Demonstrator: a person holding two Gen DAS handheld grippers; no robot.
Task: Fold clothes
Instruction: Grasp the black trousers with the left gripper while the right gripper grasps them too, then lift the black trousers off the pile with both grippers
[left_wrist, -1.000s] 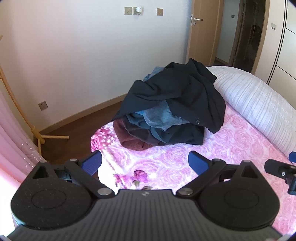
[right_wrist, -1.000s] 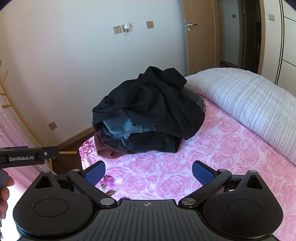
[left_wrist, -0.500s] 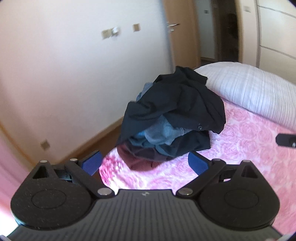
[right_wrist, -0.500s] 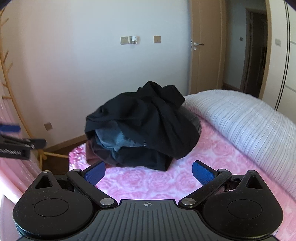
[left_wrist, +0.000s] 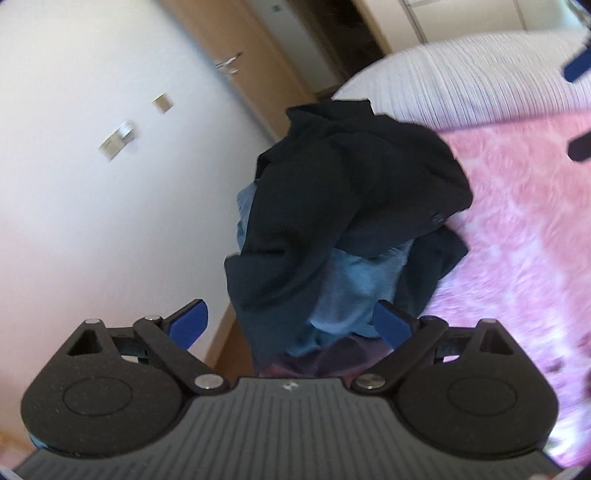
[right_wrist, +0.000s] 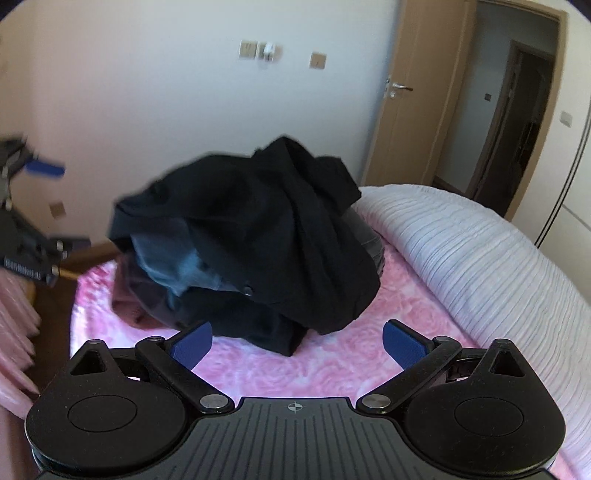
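Observation:
A heap of clothes lies at the corner of the bed. A black garment (left_wrist: 351, 192) (right_wrist: 266, 221) is draped over blue denim (left_wrist: 354, 280) (right_wrist: 177, 258), with a maroon piece (left_wrist: 325, 358) (right_wrist: 129, 306) at the bottom. My left gripper (left_wrist: 291, 323) is rolled to one side and hovers close to the heap's near side. Its jaws are closing but still wide, and the pads press on nothing. My right gripper (right_wrist: 297, 343) faces the heap from just above the bedspread. Its jaws are also closing, with no cloth between them. The left gripper (right_wrist: 55, 206) also shows at the left edge of the right wrist view.
The heap sits on a pink rose-patterned bedspread (right_wrist: 332, 369) (left_wrist: 517, 240). A white ribbed quilt (right_wrist: 480, 258) (left_wrist: 461, 81) lies behind and to the right. Beyond the bed's corner are wooden floor, a white wall and a door (right_wrist: 406, 92). A pink curtain (right_wrist: 14, 332) hangs at the left.
Both grippers have come down and closer to the heap, which now fills more of each view. The left view has rolled, so the room looks tilted. Both jaws are slightly narrower.

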